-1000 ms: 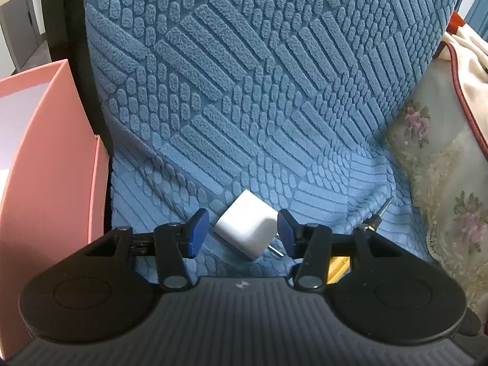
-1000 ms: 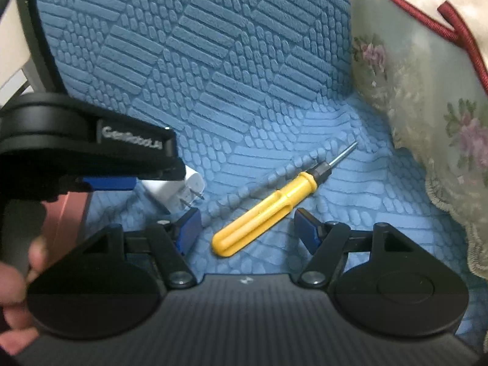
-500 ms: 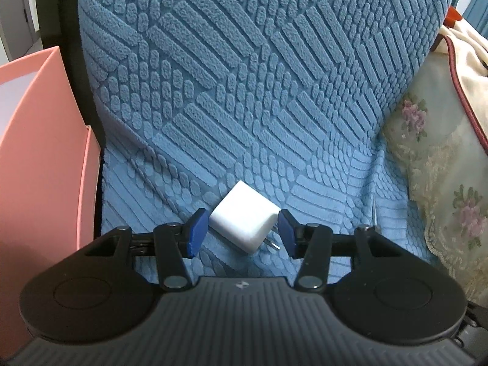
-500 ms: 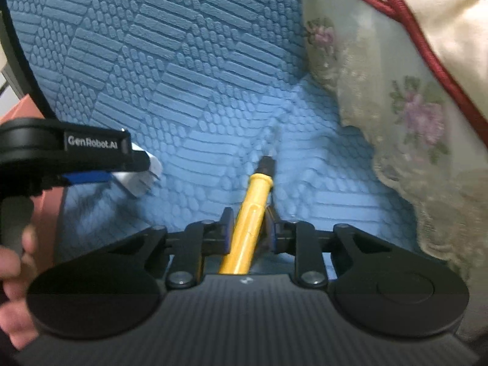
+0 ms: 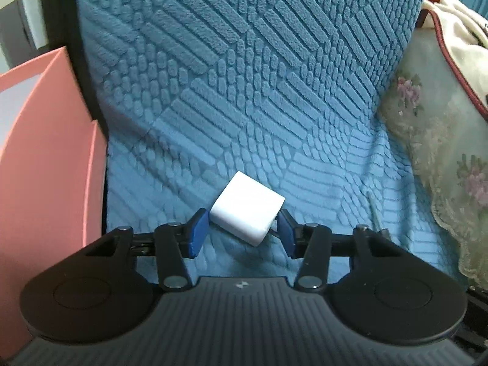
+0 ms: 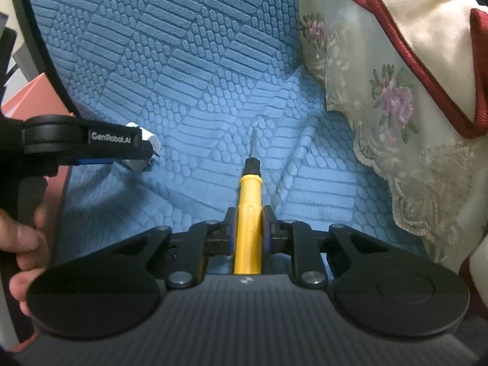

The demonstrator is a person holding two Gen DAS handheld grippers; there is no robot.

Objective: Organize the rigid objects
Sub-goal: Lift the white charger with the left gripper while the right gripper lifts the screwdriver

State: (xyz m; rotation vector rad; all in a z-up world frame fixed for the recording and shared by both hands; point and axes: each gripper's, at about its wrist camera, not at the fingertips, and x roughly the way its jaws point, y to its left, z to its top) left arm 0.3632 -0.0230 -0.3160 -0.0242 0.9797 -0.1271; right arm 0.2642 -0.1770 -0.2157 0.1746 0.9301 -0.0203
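Note:
A white plug adapter (image 5: 247,210) lies on the blue textured seat cover (image 5: 244,91). My left gripper (image 5: 242,231) brackets it, with the blue pads (image 5: 198,233) touching or nearly touching its sides. In the right wrist view the adapter (image 6: 149,140) is mostly hidden behind the left gripper's body. My right gripper (image 6: 248,228) is shut on the handle of a yellow screwdriver (image 6: 248,213), whose black collar and metal tip point away from me over the seat. The tip (image 5: 374,210) also shows in the left wrist view.
A pink box (image 5: 45,167) stands at the left of the seat. A floral lace cloth (image 6: 396,106) with a cream, red-edged blanket (image 6: 427,15) lies at the right. A hand (image 6: 27,244) holds the left gripper's handle.
My right gripper closed on the yellow screwdriver and turned it to point straight ahead. My left gripper's jaws narrowed around the white adapter.

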